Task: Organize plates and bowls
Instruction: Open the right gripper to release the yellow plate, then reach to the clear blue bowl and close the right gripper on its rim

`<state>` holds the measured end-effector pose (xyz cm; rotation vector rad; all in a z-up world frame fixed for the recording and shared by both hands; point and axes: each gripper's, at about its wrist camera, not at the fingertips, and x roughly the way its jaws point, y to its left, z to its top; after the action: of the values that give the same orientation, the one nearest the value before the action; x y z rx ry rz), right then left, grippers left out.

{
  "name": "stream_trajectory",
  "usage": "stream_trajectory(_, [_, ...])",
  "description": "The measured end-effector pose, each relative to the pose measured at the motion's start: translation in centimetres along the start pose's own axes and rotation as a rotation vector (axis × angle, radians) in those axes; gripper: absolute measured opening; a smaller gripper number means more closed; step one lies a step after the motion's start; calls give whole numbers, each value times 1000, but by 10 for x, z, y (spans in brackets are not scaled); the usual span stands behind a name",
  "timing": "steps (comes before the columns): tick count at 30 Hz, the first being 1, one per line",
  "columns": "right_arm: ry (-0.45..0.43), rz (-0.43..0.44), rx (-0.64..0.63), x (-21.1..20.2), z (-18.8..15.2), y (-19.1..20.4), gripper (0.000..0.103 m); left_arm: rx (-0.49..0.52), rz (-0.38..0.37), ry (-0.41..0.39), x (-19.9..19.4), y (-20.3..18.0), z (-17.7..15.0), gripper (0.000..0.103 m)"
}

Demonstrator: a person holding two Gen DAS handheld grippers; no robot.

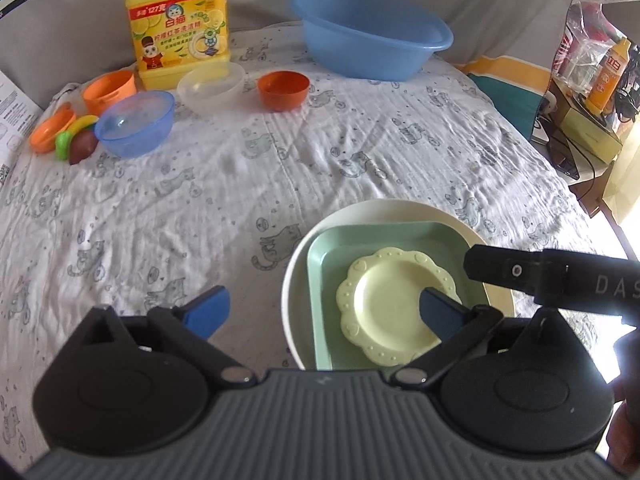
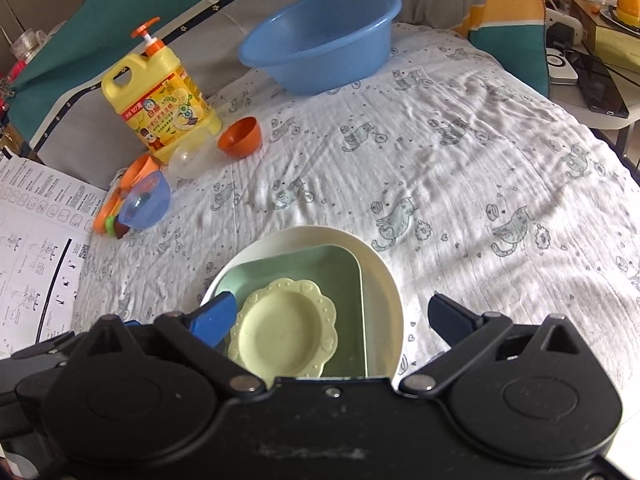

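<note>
Near the front of the cloth-covered table, a pale yellow scalloped plate point(image 1: 384, 308) point(image 2: 286, 328) lies in a green square plate point(image 1: 332, 248) point(image 2: 320, 268), which rests on a white round plate point(image 1: 292, 280) point(image 2: 384, 280). My left gripper point(image 1: 324, 308) hangs open over the stack's left side, its right fingertip above the yellow plate. My right gripper point(image 2: 330, 312) is open too, its jaws straddling the stack without touching it. Farther back on the left stand a blue translucent bowl point(image 1: 136, 124) point(image 2: 146, 200), a clear bowl point(image 1: 210, 86) point(image 2: 190, 158) and an orange bowl point(image 1: 283, 90) point(image 2: 240, 136).
A large blue basin point(image 1: 370, 34) point(image 2: 320, 40) sits at the back. A yellow detergent bottle point(image 1: 178, 20) point(image 2: 160, 108), an orange cup point(image 1: 109, 92) and toy fruit point(image 1: 76, 136) crowd the back left. A printed sheet point(image 2: 36, 240) lies at the left edge.
</note>
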<state>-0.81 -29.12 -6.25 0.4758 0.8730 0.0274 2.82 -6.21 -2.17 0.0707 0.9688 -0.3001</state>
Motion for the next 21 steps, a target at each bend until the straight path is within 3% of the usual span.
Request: stream_trajectory(21, [44, -36, -39, 8, 1, 18, 103, -61, -1, 9, 0, 20, -7, 103])
